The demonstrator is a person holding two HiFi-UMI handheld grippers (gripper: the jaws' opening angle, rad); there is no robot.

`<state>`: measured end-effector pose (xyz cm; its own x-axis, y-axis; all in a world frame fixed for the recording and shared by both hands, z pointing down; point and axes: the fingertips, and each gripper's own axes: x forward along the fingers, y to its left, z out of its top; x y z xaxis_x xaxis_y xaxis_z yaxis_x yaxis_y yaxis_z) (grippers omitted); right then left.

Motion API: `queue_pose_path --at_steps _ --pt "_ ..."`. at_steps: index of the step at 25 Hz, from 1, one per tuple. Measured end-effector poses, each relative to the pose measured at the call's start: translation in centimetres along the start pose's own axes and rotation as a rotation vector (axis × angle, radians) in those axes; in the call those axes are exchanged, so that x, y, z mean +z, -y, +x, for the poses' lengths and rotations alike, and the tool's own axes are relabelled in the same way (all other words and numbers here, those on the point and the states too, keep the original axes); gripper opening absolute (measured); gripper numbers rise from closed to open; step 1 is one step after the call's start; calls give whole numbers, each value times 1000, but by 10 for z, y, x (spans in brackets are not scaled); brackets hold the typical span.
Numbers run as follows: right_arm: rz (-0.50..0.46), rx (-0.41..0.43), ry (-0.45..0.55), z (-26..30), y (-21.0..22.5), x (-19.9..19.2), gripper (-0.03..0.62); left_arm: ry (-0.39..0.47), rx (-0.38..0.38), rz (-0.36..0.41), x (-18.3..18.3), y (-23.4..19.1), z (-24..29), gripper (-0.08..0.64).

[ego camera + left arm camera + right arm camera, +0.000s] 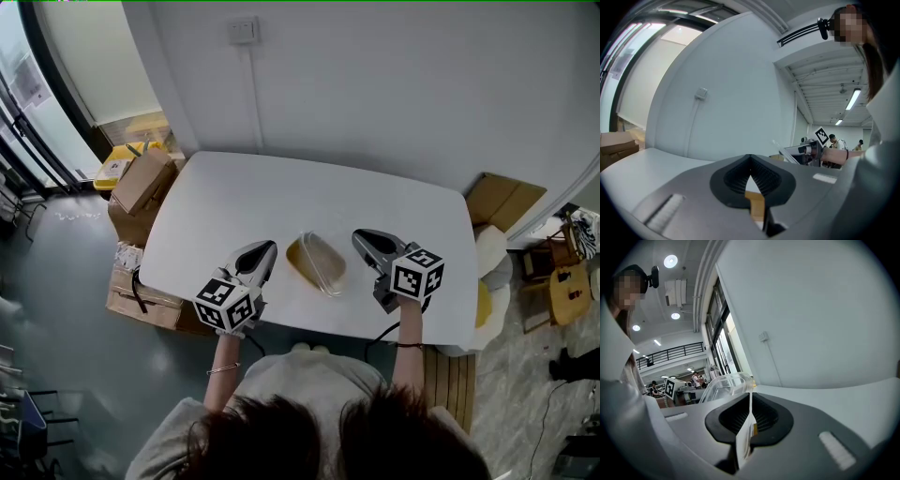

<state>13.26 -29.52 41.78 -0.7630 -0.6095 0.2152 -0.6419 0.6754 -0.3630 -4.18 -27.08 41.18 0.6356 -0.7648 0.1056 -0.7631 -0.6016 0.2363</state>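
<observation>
Clear plastic container (pixel 318 263), oblong with rounded corners, lies on the smooth white surface (pixel 225 202) between both tools, touching neither. Its tan interior is possibly contents. Left hand-held gripper (pixel 267 249): grey jaws together, ribbed black pads, nothing clamped. Right hand-held gripper (pixel 360 237): likewise closed, empty. Each carries a cube (pixel 416 272) bearing black-and-white square markers.

The head view reaches me evenly lit. Daylight comes in from the tall glass window wall (pixel 28 103) at the left, and the rounded white table (pixel 281 197) reads bright without hard glare. Shadows under the left gripper (pixel 267 248) and right gripper (pixel 360 238) are faint. Both gripper views bend strongly and turn black at the corners. Long ceiling tube lamps (pixel 853 99) and round ceiling spotlights (pixel 671 261) flare white, and the grey jaw bodies up close look soft.
</observation>
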Motion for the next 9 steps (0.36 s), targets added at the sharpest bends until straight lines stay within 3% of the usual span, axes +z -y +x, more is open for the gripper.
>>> queue_pose_path --at_steps 9 --pt "7 -4 4 -3 4 -2 31 16 -5 -16 1 1 3 -9"
